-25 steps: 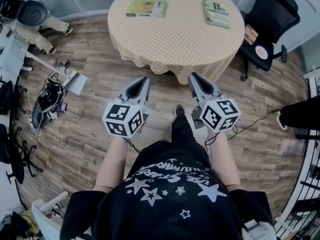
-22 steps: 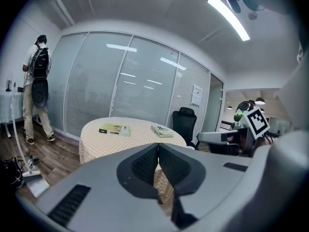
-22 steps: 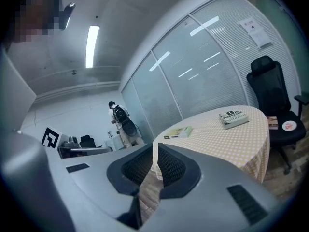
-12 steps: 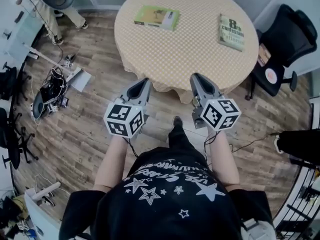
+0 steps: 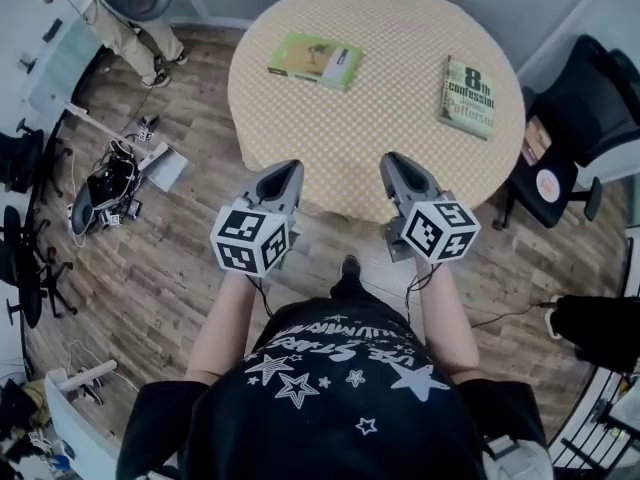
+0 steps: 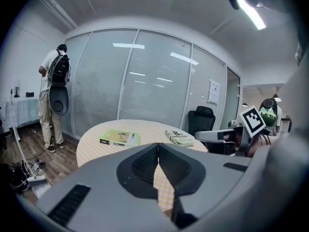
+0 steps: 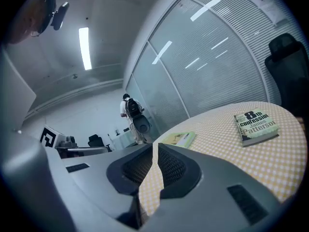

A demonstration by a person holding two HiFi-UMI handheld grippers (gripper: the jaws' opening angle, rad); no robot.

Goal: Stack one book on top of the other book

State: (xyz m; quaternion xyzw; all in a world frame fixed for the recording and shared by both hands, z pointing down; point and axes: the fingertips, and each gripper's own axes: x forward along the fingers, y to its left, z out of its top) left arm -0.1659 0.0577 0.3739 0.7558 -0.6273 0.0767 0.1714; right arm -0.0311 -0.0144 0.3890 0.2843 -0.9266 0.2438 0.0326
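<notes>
Two books lie apart on a round table (image 5: 380, 158) with a yellow checked cloth. A light green book (image 5: 315, 60) (image 6: 119, 138) (image 7: 177, 138) lies flat at the far left. A darker green book (image 5: 468, 97) (image 6: 179, 138) (image 7: 256, 125) with large white print lies flat at the far right. My left gripper (image 5: 288, 171) (image 6: 158, 145) hovers at the table's near edge, shut and empty. My right gripper (image 5: 391, 160) (image 7: 155, 144) is level with it on the right, also shut with nothing in it. Both point toward the table, short of the books.
A black office chair (image 5: 580, 118) stands close to the table's right side. On the wooden floor at the left lie cables and equipment (image 5: 105, 193). A person with a backpack (image 6: 52, 98) stands by the glass wall at the far left. Another chair (image 6: 202, 121) sits behind the table.
Both grippers and I have moved toward the table; the table and books sit lower and closer in the head view. The jaws stayed shut.
</notes>
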